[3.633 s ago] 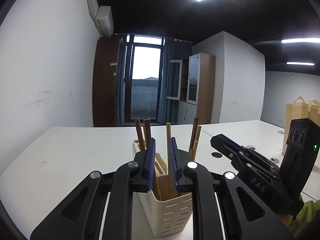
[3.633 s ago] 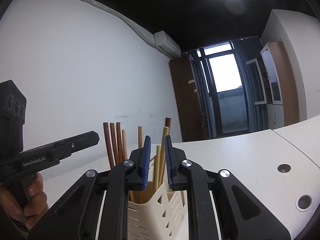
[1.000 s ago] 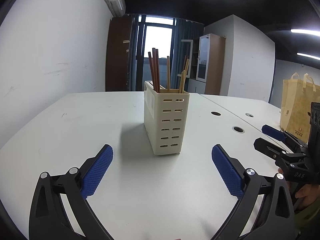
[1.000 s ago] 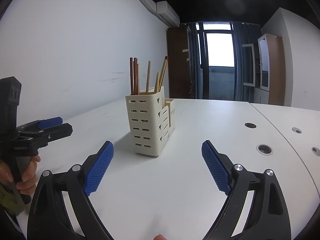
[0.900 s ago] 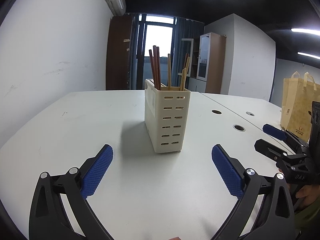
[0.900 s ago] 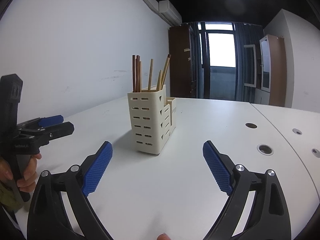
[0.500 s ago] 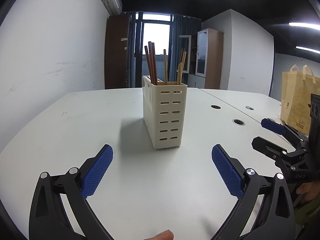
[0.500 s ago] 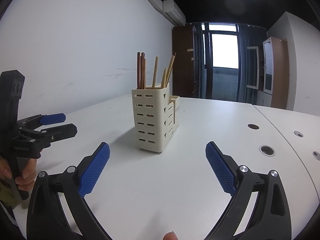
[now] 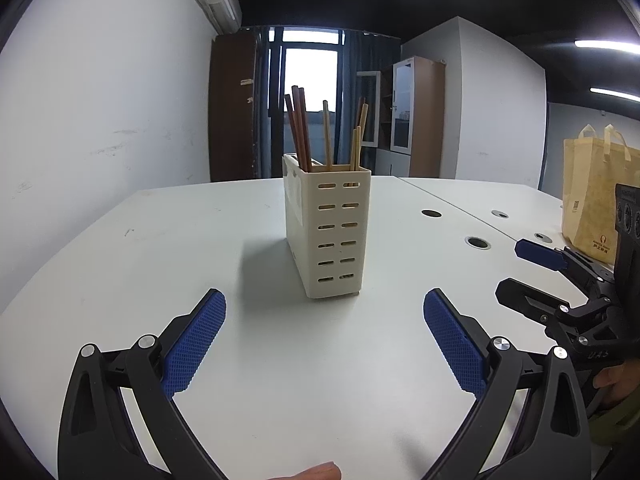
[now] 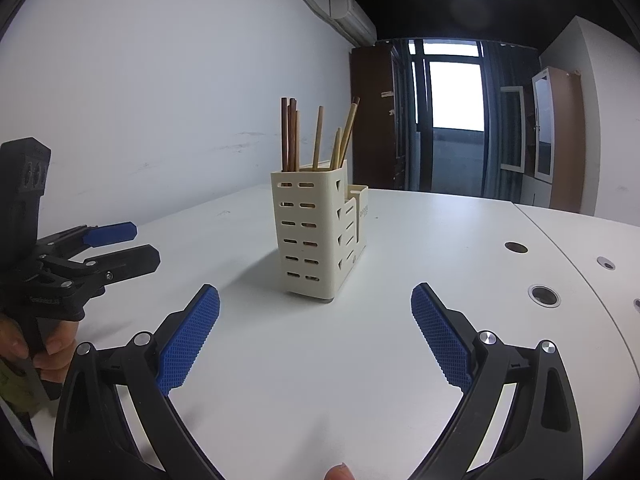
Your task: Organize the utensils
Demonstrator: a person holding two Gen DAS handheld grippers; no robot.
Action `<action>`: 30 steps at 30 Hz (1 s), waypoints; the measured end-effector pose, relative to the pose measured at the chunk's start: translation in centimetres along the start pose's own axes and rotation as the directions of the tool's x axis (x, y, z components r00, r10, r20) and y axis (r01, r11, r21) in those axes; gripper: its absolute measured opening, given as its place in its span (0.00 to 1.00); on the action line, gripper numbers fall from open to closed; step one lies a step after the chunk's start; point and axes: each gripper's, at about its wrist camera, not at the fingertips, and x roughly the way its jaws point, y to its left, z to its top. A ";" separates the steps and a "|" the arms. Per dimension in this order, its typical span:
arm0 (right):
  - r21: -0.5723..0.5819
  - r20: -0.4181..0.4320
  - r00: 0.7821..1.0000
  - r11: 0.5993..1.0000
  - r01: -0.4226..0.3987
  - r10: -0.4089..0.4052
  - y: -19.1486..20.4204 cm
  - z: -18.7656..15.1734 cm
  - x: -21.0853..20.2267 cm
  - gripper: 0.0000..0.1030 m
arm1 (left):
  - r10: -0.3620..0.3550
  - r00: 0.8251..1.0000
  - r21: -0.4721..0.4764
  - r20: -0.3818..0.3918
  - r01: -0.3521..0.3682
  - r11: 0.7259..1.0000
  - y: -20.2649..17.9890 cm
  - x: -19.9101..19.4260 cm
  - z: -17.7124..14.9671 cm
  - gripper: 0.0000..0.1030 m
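The cream holder (image 9: 325, 236) stands upright in the middle of the white counter (image 9: 168, 240), and the chopsticks (image 9: 304, 136) stand bunched in its tall slotted end, dark ones on one side and pale ones leaning on the other, which looks like the sorted state the task asks for; the lower front pocket, seen in the right view, shows nothing sticking out. The left gripper (image 9: 325, 322) sits low over the counter, well short of the holder, its blue-padded fingers (image 9: 196, 336) spread wide with nothing between them. The right gripper (image 10: 316, 318) is in the same pose, fingers (image 10: 440, 336) fully apart and empty, aimed at the holder from the other corner. Both point at the holder without touching it, so my guess is the job is finished or nearly so, as no loose utensil shows on the counter. Off to the right a tan paper bag (image 9: 592, 196) carries a small round logo and a code patch, too small to read. The holder's low pocket has faint lettering, illegible here. The left gripper body bears small white text I cannot make out; the right one seems to show "DAS", seen upside down.
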 end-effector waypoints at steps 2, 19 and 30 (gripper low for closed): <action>0.003 -0.006 1.000 1.000 -0.003 0.003 0.0 0.0 0.1 0.95 | -0.002 1.000 0.004 0.000 0.002 1.000 0.0 0.0 0.0 0.94; 0.007 -0.021 1.000 1.000 -0.006 0.006 0.1 0.0 0.4 0.95 | 0.026 1.000 0.006 0.005 -0.026 1.000 0.0 0.2 0.0 0.94; 0.029 -0.006 1.000 0.999 -0.015 0.015 -0.3 0.0 0.1 0.95 | 0.014 1.000 -0.003 0.005 -0.014 1.000 0.2 0.1 -0.1 0.94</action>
